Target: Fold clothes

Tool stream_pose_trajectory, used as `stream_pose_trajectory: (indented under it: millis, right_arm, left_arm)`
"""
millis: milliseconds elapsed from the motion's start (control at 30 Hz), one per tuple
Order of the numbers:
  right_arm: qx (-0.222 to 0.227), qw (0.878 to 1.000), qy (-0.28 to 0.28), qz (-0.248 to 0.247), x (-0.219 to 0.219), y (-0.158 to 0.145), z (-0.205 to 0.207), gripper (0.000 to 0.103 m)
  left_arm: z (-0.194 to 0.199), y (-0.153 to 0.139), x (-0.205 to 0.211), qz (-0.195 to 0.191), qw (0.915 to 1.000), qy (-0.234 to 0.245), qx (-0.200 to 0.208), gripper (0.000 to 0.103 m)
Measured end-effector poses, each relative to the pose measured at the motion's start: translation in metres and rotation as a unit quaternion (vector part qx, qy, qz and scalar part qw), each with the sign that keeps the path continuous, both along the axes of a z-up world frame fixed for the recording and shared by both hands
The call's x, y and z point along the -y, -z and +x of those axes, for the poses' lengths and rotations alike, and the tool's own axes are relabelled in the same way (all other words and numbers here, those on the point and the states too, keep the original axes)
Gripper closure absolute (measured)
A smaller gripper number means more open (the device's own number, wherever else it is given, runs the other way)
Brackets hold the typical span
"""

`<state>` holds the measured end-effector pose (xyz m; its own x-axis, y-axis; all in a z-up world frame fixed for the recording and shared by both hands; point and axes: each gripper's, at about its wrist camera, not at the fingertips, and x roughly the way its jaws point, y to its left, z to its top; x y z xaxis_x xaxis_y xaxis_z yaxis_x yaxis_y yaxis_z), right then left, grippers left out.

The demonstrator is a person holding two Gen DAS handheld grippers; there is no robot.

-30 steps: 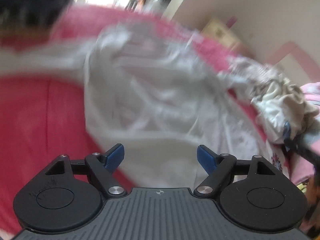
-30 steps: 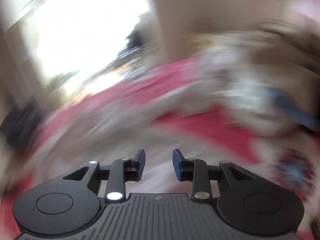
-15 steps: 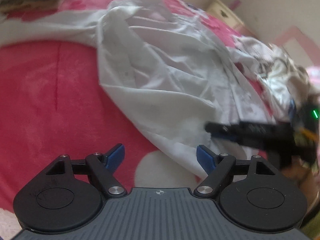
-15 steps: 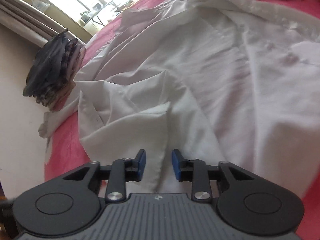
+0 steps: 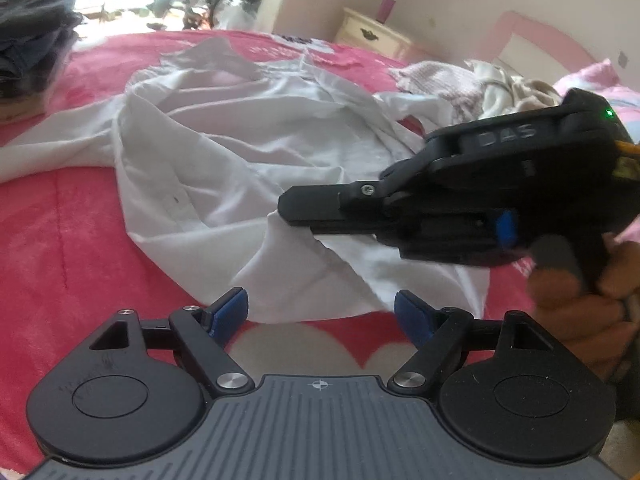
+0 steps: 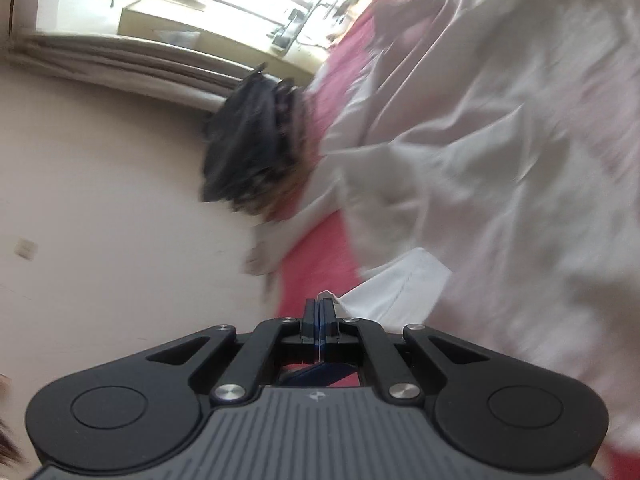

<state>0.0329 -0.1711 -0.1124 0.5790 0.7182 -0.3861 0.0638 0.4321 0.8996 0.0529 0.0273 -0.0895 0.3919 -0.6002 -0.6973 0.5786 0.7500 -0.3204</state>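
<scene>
Since half a second ago, the right gripper (image 6: 319, 307) has pinched its jaws together on an edge of the crumpled white cotton shirt (image 5: 256, 152) and tilted sideways. Seen from the left wrist, that black right gripper (image 5: 285, 209) comes in from the right, held by a hand (image 5: 580, 300), with its tip touching a raised fold of the shirt. Nearest the camera, the left gripper (image 5: 322, 312) has its blue-padded jaws wide apart, holding nothing, just short of the shirt's near hem. The shirt lies spread across a bed with a bright pink fleece blanket (image 5: 60, 248). Farther right sits a heap of pale clothes (image 5: 476, 84). At far left is a dark folded stack (image 5: 28, 52), and a cream bedside cabinet (image 5: 374, 38) stands against the wall.
</scene>
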Motion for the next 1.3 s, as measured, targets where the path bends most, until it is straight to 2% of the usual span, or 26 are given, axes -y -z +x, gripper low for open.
stream_pose_trajectory:
  millis: [100,133,167,267,333,367,400,467,533,600,633,700,733,767,833,900,967,1033,1067,1100,1167,1300]
  right_arm:
    - [-0.01,0.998,-0.019,0.051,-0.011,0.002,0.003,0.101]
    - [-0.011,0.998,-0.024,0.06,-0.015,0.002,0.003,0.101]
    - [-0.011,0.997,-0.027,0.065,-0.018,0.001,0.002,0.101]
    - [-0.009,0.996,-0.034,0.081,-0.022,-0.002,-0.002,0.098]
    - [-0.005,0.995,-0.032,0.09,-0.02,-0.005,-0.006,0.096]
    - [-0.002,0.996,-0.027,0.087,-0.016,-0.008,-0.008,0.092]
    - [0.002,0.996,-0.022,0.082,-0.01,-0.013,-0.011,0.081]
    - [0.021,0.998,-0.003,0.057,0.007,-0.026,-0.02,0.066]
    - [0.047,0.998,0.024,0.022,0.028,-0.043,-0.031,0.064]
    - [0.065,0.995,0.046,-0.054,0.044,-0.057,-0.045,0.062]
    - [0.068,0.99,0.05,-0.109,0.046,-0.062,-0.051,0.062]
    - [0.064,0.97,0.035,-0.232,0.039,-0.065,-0.061,0.062]
    - [0.062,0.956,0.013,-0.288,0.028,-0.059,-0.065,0.062]
    - [0.06,0.938,-0.009,-0.342,0.017,-0.054,-0.068,0.062]
    - [0.054,0.891,-0.054,-0.447,-0.004,-0.044,-0.075,0.062]
    - [0.06,0.851,-0.095,-0.512,-0.027,-0.03,-0.08,0.063]
    - [0.066,0.824,-0.127,-0.549,-0.042,-0.013,-0.082,0.064]
    - [0.059,0.788,-0.147,-0.595,-0.05,0.003,-0.078,0.066]
    - [0.053,0.768,-0.154,-0.62,-0.052,0.01,-0.076,0.077]
    - [0.049,0.757,-0.154,-0.633,-0.05,0.013,-0.075,0.092]
    - [0.043,0.76,-0.132,-0.635,-0.037,0.003,-0.077,0.1]
    - [0.04,0.761,-0.102,-0.639,-0.003,-0.027,-0.091,0.101]
  left_arm:
    - [0.002,0.001,-0.007,-0.012,0.9997,-0.022,0.004,0.027]
    - [0.004,0.002,-0.009,-0.013,0.9995,-0.027,0.001,0.033]
    - [0.006,0.003,-0.011,-0.014,0.9993,-0.034,-0.003,0.043]
    - [0.012,0.004,-0.02,-0.032,0.9978,-0.056,-0.016,0.051]
    - [0.014,0.004,-0.024,-0.039,0.9968,-0.066,-0.023,0.062]
    - [0.016,0.005,-0.026,-0.042,0.9961,-0.072,-0.027,0.068]
    - [0.017,0.006,-0.028,-0.043,0.9954,-0.079,-0.034,0.071]
    - [0.023,0.011,-0.033,-0.049,0.9925,-0.096,-0.056,0.08]
    - [0.028,0.015,-0.041,-0.06,0.9886,-0.115,-0.076,0.085]
    - [0.03,0.016,-0.046,-0.069,0.9855,-0.129,-0.087,0.086]
    - [0.031,0.017,-0.049,-0.074,0.9837,-0.136,-0.092,0.086]
    - [0.034,0.019,-0.054,-0.083,0.98,-0.149,-0.102,0.086]
    - [0.035,0.02,-0.057,-0.087,0.978,-0.156,-0.107,0.086]
    - [0.036,0.021,-0.059,-0.092,0.9759,-0.163,-0.112,0.086]
    - [0.039,0.022,-0.064,-0.101,0.9714,-0.177,-0.122,0.086]
    - [0.041,0.024,-0.07,-0.11,0.9665,-0.191,-0.132,0.086]
    - [0.042,0.024,-0.072,-0.116,0.9643,-0.199,-0.13,0.092]
    - [0.043,0.023,-0.074,-0.119,0.9637,-0.202,-0.127,0.096]
    - [0.043,0.023,-0.075,-0.12,0.9632,-0.204,-0.127,0.098]
    - [0.044,0.022,-0.076,-0.119,0.9627,-0.207,-0.127,0.1]
    - [0.044,0.019,-0.08,-0.118,0.9611,-0.216,-0.126,0.102]
    - [0.043,0.004,-0.098,-0.128,0.9568,-0.232,-0.12,0.102]
